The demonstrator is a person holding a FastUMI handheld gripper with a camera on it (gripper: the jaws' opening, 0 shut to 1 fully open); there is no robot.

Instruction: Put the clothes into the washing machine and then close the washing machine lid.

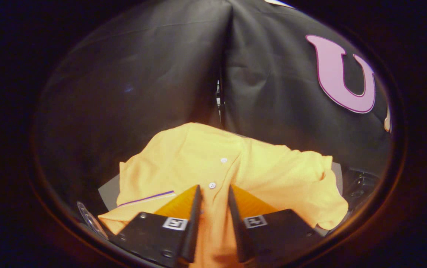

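A yellow button-up shirt (258, 167) with a purple stripe on its collar lies spread over a grey surface (108, 191), just ahead of my fingers. Its button placket (212, 185) runs straight down into the gap between them. My gripper (215, 193) is nearly closed, and a fold of the shirt's cloth fills the narrow space between the two fingers and touches both. The shirt's far sleeve hangs over the right side of the grey surface.
Black booth cloth hangs close behind the shirt, with a vertical seam (220, 93) in its middle. A clear curved rim (86, 217) shows left of my left finger. Dark, glossy parts (362, 186) sit beyond the shirt's right sleeve.
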